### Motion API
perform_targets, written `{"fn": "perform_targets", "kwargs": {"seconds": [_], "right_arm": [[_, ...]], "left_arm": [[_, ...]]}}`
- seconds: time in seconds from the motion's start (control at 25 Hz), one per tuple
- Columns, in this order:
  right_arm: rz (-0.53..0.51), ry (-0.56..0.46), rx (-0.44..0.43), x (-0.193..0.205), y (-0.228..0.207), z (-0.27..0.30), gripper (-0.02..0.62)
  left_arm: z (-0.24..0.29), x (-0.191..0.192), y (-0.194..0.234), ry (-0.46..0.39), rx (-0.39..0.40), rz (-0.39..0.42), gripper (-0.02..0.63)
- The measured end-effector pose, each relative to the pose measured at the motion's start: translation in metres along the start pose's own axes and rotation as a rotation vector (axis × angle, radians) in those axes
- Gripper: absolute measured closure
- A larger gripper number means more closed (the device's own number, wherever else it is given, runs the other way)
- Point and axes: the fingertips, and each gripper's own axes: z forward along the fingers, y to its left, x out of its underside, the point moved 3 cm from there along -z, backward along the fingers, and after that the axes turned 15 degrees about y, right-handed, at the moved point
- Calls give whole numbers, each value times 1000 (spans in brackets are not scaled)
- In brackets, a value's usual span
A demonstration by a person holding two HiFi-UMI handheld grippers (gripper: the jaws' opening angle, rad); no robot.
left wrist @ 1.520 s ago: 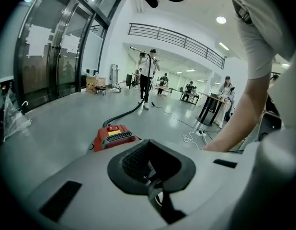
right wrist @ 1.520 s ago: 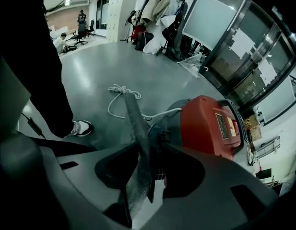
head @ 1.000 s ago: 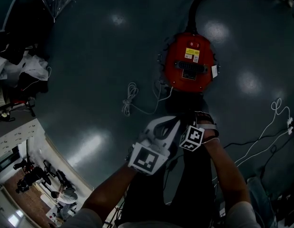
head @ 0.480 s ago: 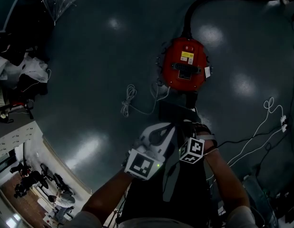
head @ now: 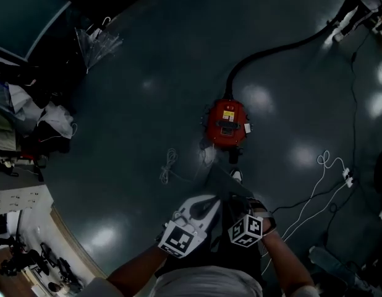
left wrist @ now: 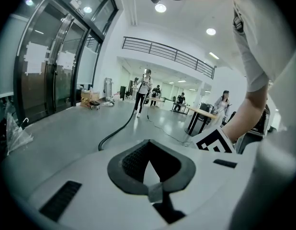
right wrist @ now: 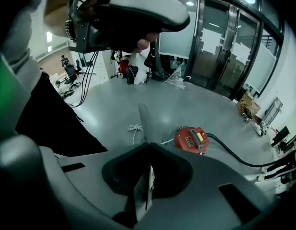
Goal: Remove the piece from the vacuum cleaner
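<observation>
The red vacuum cleaner [head: 227, 124] sits on the dark floor, and its black hose [head: 271, 51] runs off to the upper right. My right gripper [head: 243, 209] is low in the head view, shut on a thin flat grey piece [head: 223, 178] that points toward the vacuum. In the right gripper view the piece [right wrist: 144, 123] stands on edge between the jaws of the right gripper [right wrist: 145, 186], with the vacuum [right wrist: 191, 139] well beyond it. My left gripper [head: 206, 206], white, is beside the right one. Its jaws look shut with nothing in them.
A coiled white cable [head: 168, 166] lies left of the vacuum, and more white cables [head: 321, 184] trail at the right. Bags and clutter [head: 30, 116] line the left wall. In the left gripper view the hose [left wrist: 119, 131] leads toward people [left wrist: 144, 87] standing far off.
The vacuum now looks smaller and farther away. Both grippers have drawn back from it toward the person, with the grey piece still in the right one.
</observation>
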Motion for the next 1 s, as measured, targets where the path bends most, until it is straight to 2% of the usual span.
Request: {"fn": "perform_targets", "kwargs": {"seconds": [0.16,0.4,0.6,0.76,1.0], "right_arm": [[18,-20,54,-1,6,-51,563],[99,5,143,1,15,-105,563],[117,-40,156,-14,34,-157,563],[143,-110,127,-32,43,-210,563],[129,-189,111,-53,41,-270,563]], "left_arm": [[-45,-29,-29,-55,4,27,600],[-86,-30,-53,-82,19,29,600],[-113,-43,-65,-89,-2,23,600],[-132,-62,-73,-91,0,-13,600],[-157,-99,-87,-136,-2,57,600]]}}
